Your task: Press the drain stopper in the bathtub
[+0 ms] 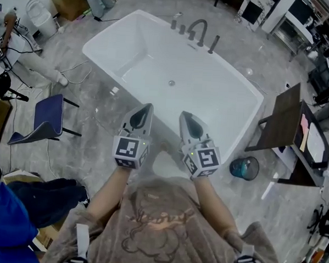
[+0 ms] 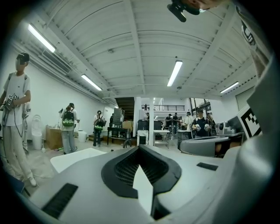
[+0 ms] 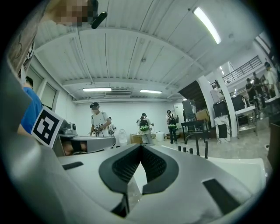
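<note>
White bathtub fills the centre of the head view, set at an angle on a grey marbled floor. The drain stopper is a small round fitting in the bathtub bottom. It lies ahead of both claws, roughly on the line between them and well apart from both tips.

Left gripper: held above the near rim of the bathtub, pointing forward over the basin. In the left gripper view the left gripper has its jaws closed tip to tip, with nothing between them. The white bathtub rim shows ahead and to the left of the tips.

Right gripper: held beside the left gripper, apart from it, at about the same height. In the right gripper view the right gripper has its jaws together at the tips, and nothing is clamped. The faucet stands ahead and to the right of its tips.

In the head view the faucet stands on the far rim, beyond the drain stopper. A blue chair stands on the floor to the left of the left gripper. A dark side table and a round blue-green bin stand to the right of the right gripper, outside the bathtub.
</note>
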The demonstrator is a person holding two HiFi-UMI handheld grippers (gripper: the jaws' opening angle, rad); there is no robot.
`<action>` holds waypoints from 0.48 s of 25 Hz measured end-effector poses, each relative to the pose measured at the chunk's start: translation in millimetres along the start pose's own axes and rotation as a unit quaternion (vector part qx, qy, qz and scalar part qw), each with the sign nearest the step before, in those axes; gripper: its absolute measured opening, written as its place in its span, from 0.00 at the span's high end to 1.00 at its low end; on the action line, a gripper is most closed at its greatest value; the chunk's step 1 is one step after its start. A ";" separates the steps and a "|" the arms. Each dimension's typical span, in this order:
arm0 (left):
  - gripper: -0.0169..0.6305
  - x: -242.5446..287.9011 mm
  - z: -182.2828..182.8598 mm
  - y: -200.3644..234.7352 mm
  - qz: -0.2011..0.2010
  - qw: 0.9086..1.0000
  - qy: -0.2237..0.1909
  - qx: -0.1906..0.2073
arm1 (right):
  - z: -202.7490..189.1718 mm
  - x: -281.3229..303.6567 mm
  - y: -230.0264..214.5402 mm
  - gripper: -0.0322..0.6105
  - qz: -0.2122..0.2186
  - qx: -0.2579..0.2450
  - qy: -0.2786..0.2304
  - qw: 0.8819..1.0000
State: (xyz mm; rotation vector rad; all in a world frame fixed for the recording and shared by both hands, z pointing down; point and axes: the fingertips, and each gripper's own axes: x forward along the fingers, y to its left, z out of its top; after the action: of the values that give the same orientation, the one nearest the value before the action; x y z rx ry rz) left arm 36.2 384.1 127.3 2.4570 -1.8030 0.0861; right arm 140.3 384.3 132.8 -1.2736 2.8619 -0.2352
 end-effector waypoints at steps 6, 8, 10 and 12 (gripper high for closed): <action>0.97 63.1 14.6 23.5 0.002 1.000 -0.003 -0.001 | 12.4 55.4 -43.3 0.95 0.003 0.004 0.004 1.000; 0.97 84.4 18.7 32.3 0.003 1.000 -0.007 -0.001 | 16.3 73.6 -56.9 0.95 0.005 0.005 0.007 1.000; 0.97 105.6 23.7 39.2 0.003 1.000 -0.010 -0.005 | 21.0 91.4 -70.1 0.95 0.009 0.003 0.006 1.000; 0.97 126.6 24.2 46.0 0.000 1.000 -0.008 0.006 | 24.7 108.7 -83.5 0.95 0.012 0.002 0.006 1.000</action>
State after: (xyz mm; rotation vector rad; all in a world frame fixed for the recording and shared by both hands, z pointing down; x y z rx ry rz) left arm 30.1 247.7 117.8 2.4738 -1.8138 0.0775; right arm 130.5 245.5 126.3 -1.2391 2.8832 -0.2487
